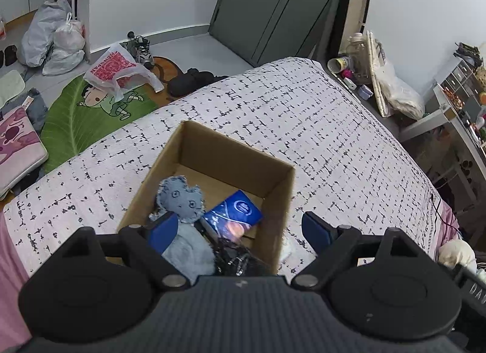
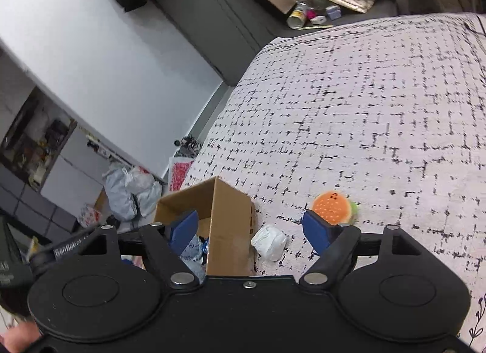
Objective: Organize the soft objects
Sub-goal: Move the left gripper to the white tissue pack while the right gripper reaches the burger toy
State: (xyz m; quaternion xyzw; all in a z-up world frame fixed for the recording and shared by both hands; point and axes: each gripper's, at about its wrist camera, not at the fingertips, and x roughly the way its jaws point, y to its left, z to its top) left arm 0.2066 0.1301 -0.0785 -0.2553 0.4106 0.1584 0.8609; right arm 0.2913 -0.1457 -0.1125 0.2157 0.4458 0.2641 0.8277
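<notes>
Cardboard box (image 1: 273, 201) sits on the patterned bedspread (image 1: 334, 128), holding a blue denim plush (image 1: 182, 201) and a blue packet (image 1: 235, 211). My left gripper (image 1: 240, 230) hangs above it, jaws spread, empty. My right gripper (image 2: 250, 231) is spread too, with a white bundle (image 2: 270, 242) just right of the box and a burger plush (image 2: 332, 207) farther right.

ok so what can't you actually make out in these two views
- Near end of the cardboard box: left wrist view, hidden behind the left tongs.
- Dark item beside the denim plush in the box: left wrist view, too dark and partly covered to identify.
- Box contents: right wrist view, blocked by the box wall and the right tongs.
- White bundle on the bed: right wrist view, too small to identify.
- Burger plush: its near edge is behind a blue pad.
</notes>
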